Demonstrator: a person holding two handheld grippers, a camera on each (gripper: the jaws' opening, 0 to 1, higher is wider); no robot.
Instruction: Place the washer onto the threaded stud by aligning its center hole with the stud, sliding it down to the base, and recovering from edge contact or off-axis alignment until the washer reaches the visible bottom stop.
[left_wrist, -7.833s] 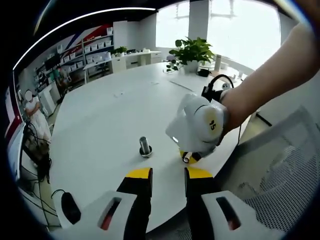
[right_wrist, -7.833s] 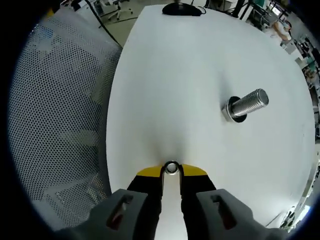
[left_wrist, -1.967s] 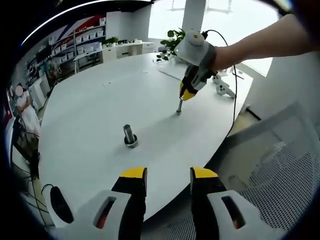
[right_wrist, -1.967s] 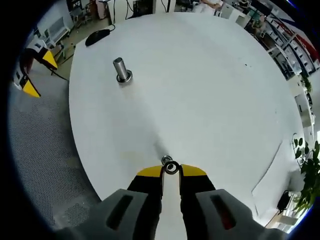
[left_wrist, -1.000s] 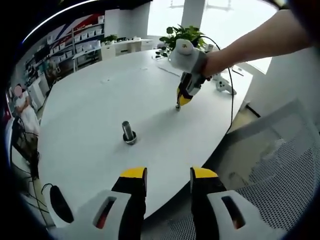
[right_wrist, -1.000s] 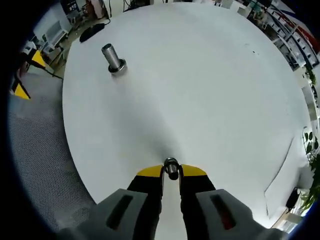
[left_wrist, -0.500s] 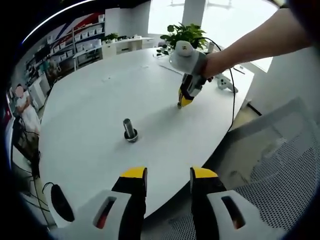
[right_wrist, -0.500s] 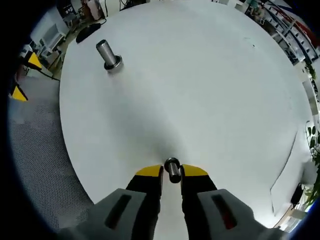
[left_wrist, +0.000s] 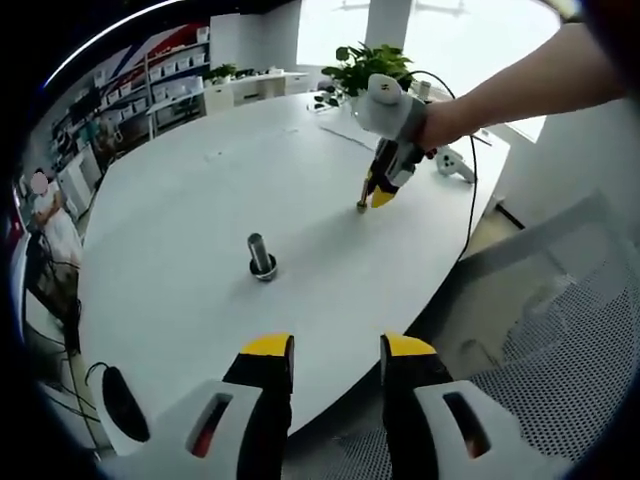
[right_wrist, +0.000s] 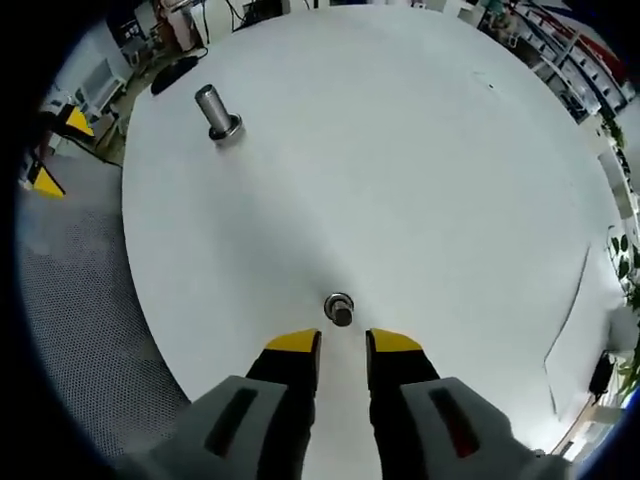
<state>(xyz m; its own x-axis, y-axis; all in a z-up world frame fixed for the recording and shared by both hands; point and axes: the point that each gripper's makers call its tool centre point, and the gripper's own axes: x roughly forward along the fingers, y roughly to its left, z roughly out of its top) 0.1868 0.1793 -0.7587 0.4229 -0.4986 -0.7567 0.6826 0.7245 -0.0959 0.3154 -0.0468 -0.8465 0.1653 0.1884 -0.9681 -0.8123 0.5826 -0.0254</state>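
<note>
Right gripper view: right gripper (right_wrist: 341, 343) narrowly parted, holding nothing, a small stud (right_wrist: 339, 309) just ahead; large stud (right_wrist: 217, 112) far upper left. Left gripper (left_wrist: 327, 352) parted, empty.

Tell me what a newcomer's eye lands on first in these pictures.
The big round white table dominates. On it, a small metal stud stands just ahead of the open right gripper, with a larger threaded stud upright near the far edge. Beside the table, the left gripper hangs open.

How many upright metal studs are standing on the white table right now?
2. One stud stands just ahead of the right tool, apart from it. The other stud stands farther off toward the table's edge, nearer the left tool.
</note>
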